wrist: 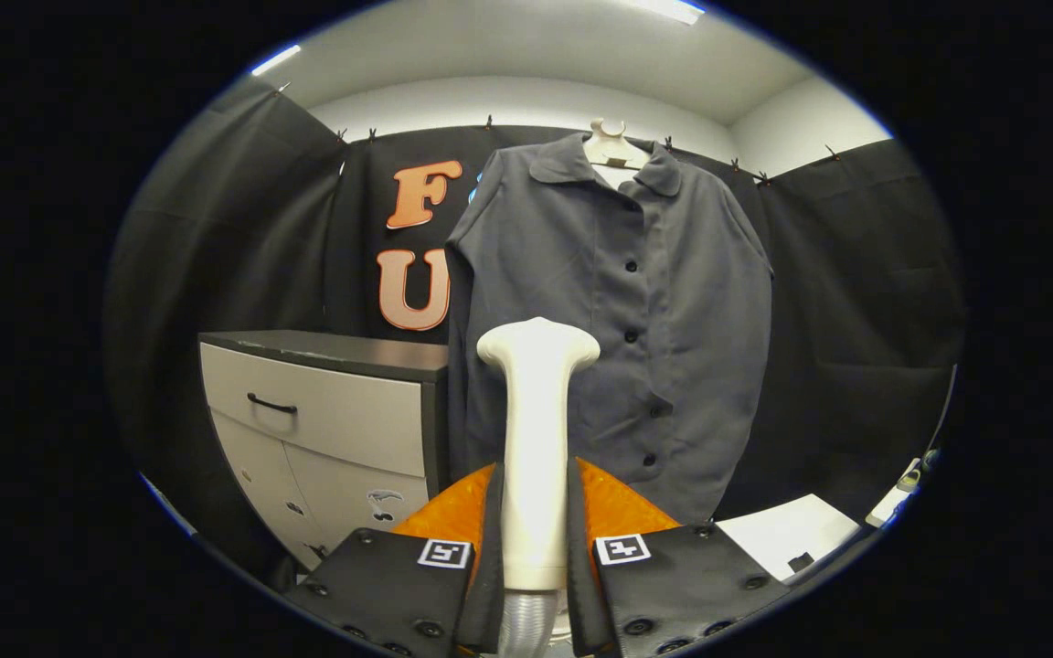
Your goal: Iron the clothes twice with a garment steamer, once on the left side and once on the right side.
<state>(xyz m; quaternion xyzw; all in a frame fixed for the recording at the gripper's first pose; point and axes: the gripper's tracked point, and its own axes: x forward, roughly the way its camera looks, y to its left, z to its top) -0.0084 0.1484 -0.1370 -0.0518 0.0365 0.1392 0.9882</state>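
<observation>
While claw [534, 548] clamps steamer [536, 429], shirt [664, 320] hangs beyond.

The steamer [536, 429] hides the shirt's [618, 311] lower front.

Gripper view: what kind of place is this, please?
Probably a staged booth for laundry tasks: black cloth walls, a grey shirt on a hanger, a drawer cabinet. The gripper holds a steamer.

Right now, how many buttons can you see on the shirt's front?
5, in a line down the grey shirt: at the chest, midway, the waist, and two near the hem. The steamer, gripped between the gripper fingers, hides none apparent.
</observation>
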